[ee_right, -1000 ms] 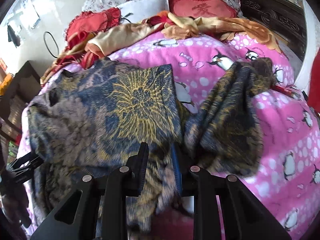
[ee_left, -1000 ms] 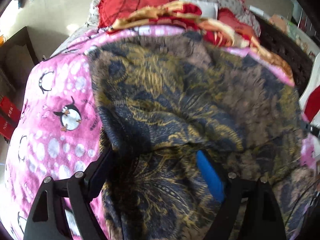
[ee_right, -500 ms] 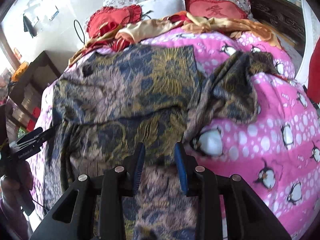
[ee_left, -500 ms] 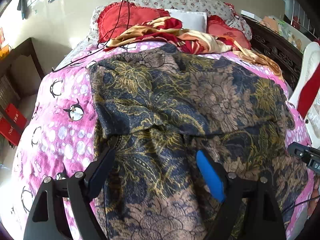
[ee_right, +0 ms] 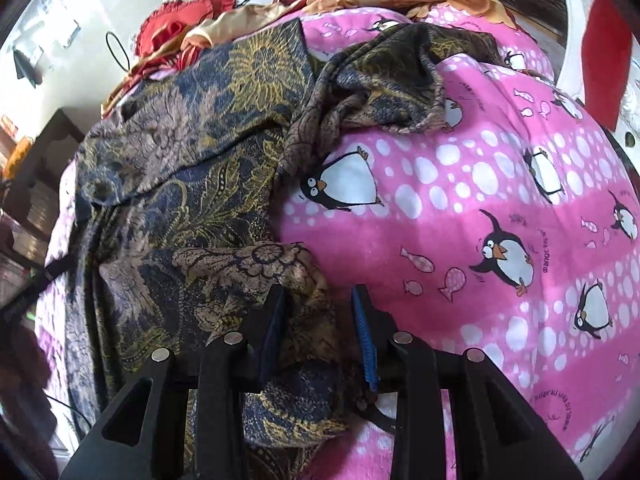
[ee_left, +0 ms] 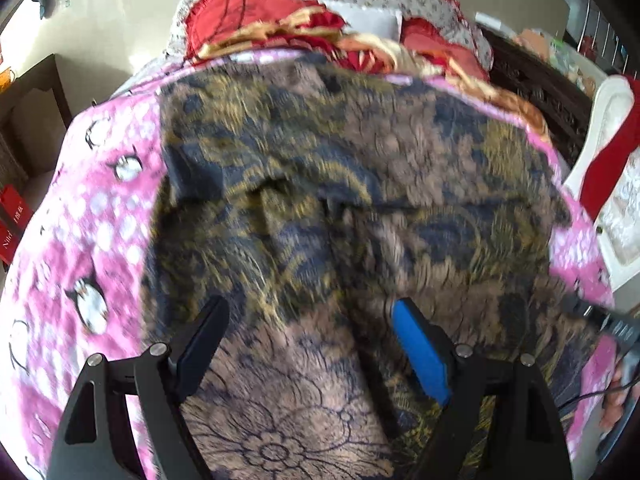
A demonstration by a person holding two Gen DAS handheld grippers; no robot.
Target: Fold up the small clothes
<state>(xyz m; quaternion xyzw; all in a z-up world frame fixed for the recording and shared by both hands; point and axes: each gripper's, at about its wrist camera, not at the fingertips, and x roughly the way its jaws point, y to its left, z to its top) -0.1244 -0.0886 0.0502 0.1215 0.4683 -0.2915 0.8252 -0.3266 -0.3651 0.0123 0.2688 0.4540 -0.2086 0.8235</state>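
Fabric of the floral garment (ee_right: 188,184) is draping limp; right gripper (ee_right: 318,320), jaws just opening, is seemingly releasing its hem; left gripper (ee_left: 308,344) is gaping empty.

On the red box (ee_left: 11,224) at the far left, beside the bed, white lettering is seen, with only "Ni" readable. Small print beside the penguins on the pink blanket (ee_right: 500,184) cannot be made out.

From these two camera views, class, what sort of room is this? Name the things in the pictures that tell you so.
Most likely a bedroom in a home. A bed is covered by a pink penguin-print blanket, red and floral pillows are heaped at the far end, and a dark carved wooden bed frame runs along one side.
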